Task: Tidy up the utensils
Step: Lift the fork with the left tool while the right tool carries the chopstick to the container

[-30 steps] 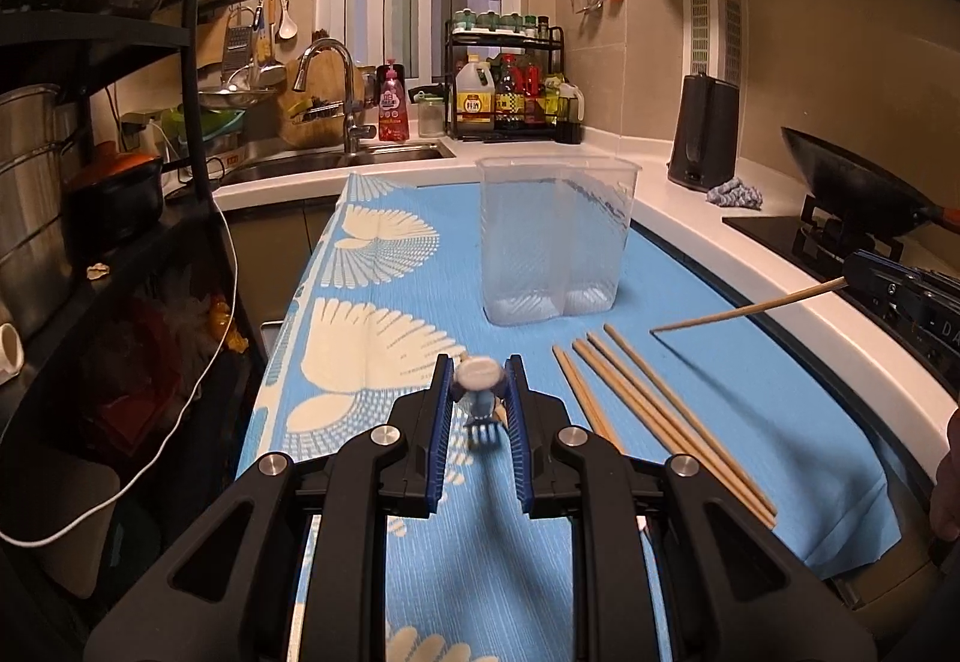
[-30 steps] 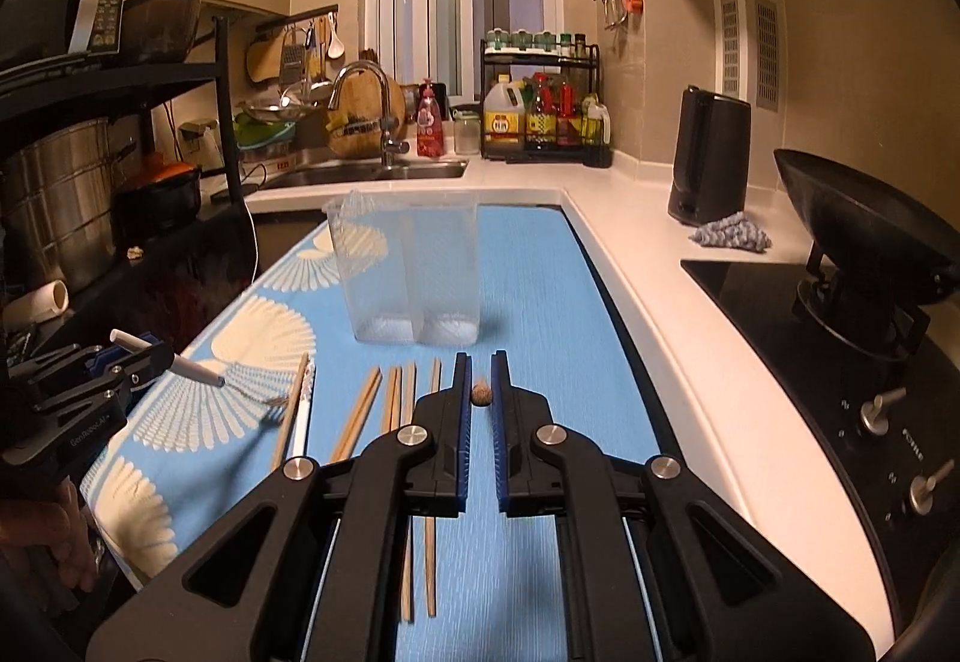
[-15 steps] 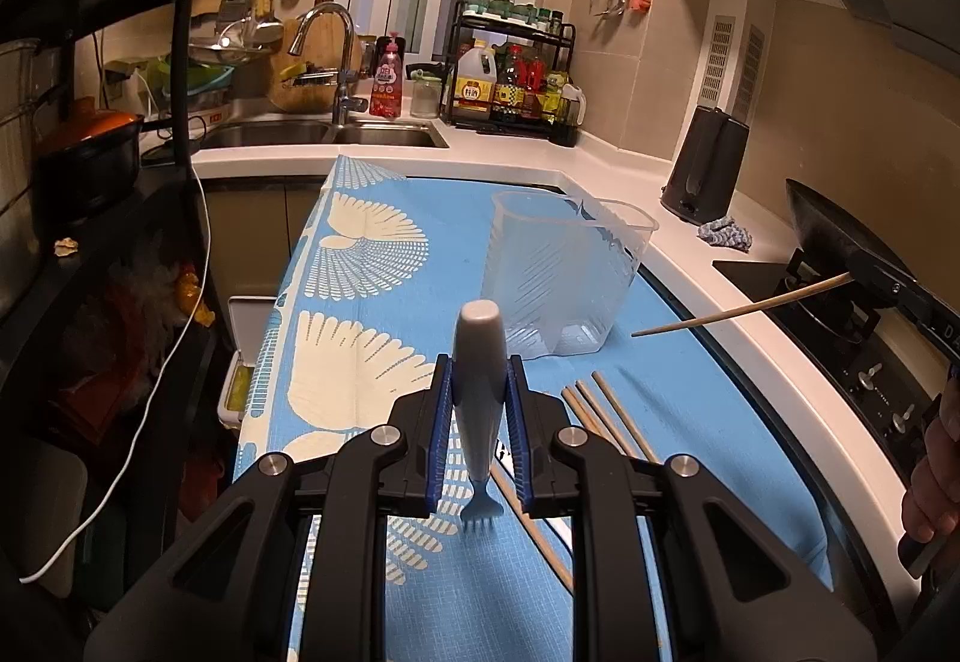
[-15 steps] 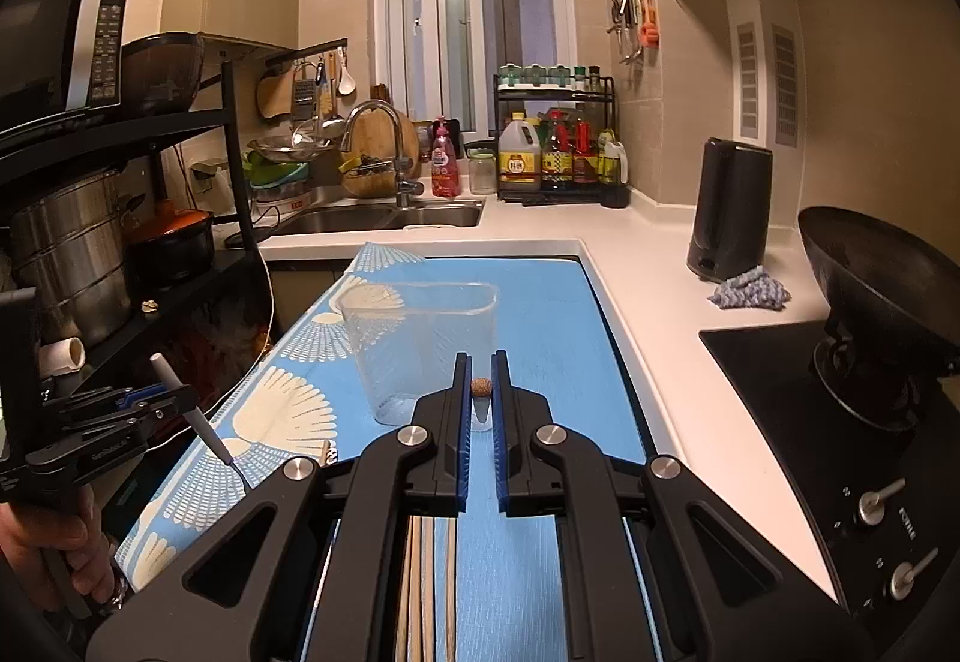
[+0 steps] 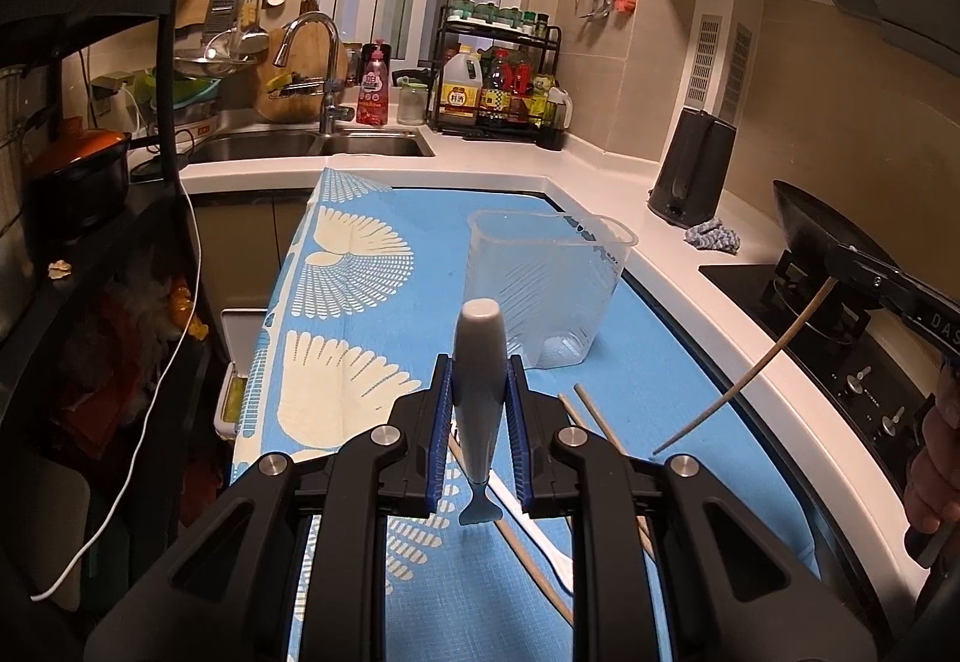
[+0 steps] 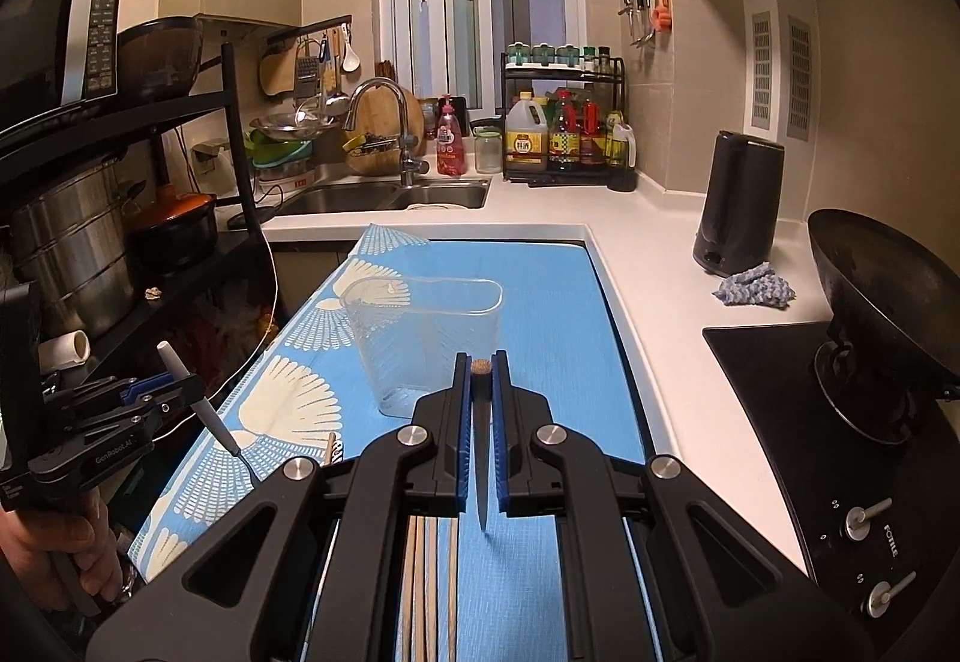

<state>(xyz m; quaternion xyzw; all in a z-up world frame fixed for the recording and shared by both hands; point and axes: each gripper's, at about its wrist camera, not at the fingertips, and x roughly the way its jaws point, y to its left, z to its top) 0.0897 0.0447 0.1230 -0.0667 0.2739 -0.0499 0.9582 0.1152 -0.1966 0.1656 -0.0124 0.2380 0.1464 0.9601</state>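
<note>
Just short of the clear container, the left claw clamps a white-handled fork, tines down, handle up. Right claw grips a chopstick likewise steep, slightly farther from the container on the bench.

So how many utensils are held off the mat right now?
2. A fork is clamped tines-down in the left hand-held gripper; one chopstick is clamped in the right hand-held gripper. Other chopsticks lie on the mat, partly hidden.
</note>
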